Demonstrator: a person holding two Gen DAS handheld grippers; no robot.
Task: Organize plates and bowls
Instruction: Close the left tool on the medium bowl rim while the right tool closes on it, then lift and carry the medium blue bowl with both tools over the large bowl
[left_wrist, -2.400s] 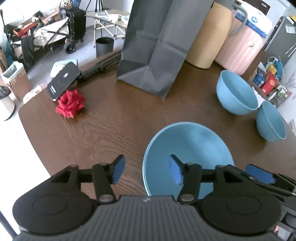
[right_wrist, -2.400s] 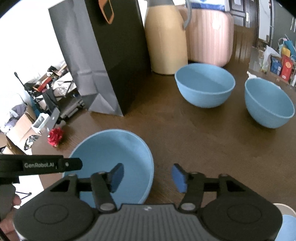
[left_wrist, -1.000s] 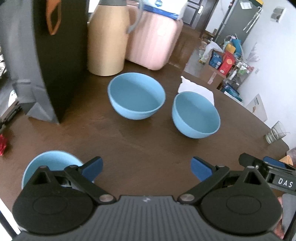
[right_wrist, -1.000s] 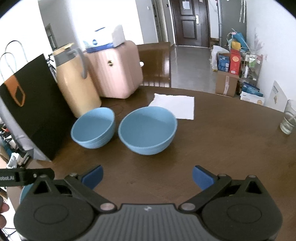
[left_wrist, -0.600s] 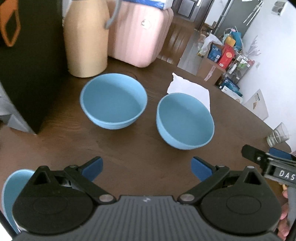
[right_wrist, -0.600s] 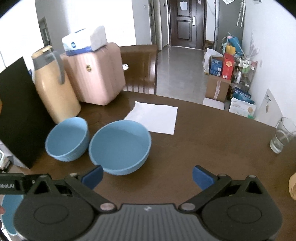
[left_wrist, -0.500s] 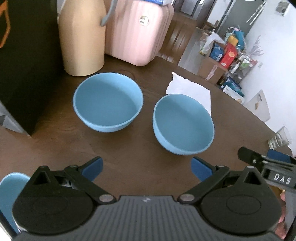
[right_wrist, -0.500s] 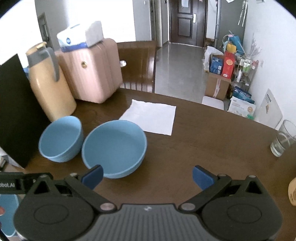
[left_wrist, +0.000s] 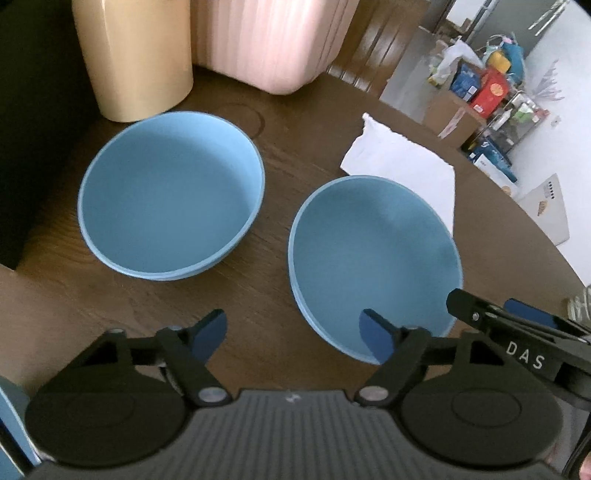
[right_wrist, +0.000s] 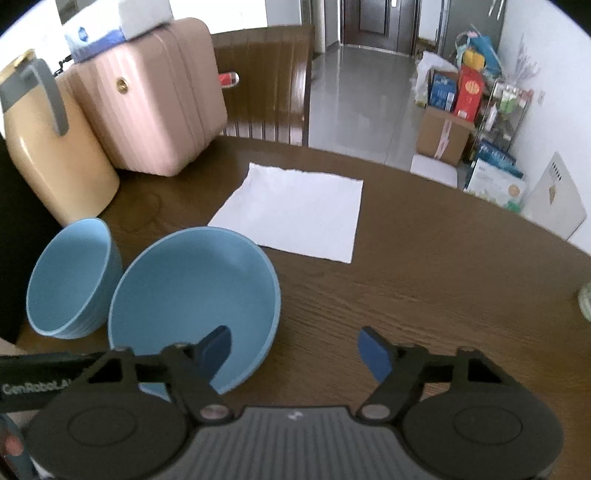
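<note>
Two blue bowls sit side by side on the brown table (left_wrist: 295, 122), apart, in front of a tan jug (left_wrist: 136, 55) and a pink case (left_wrist: 273, 40). Near bowl (left_wrist: 373, 254) lies just beside a white napkin (right_wrist: 295, 210); far bowl (left_wrist: 170, 199) stands near the jug.

Left gripper (left_wrist: 295, 332): jaws spread, just been closing, straddling the near bowl's near rim, one finger inside, no pad contact seen.

Right gripper (right_wrist: 295, 349): jaws spread, also just been closing, straddling the same bowl's right rim, not pressing.
</note>
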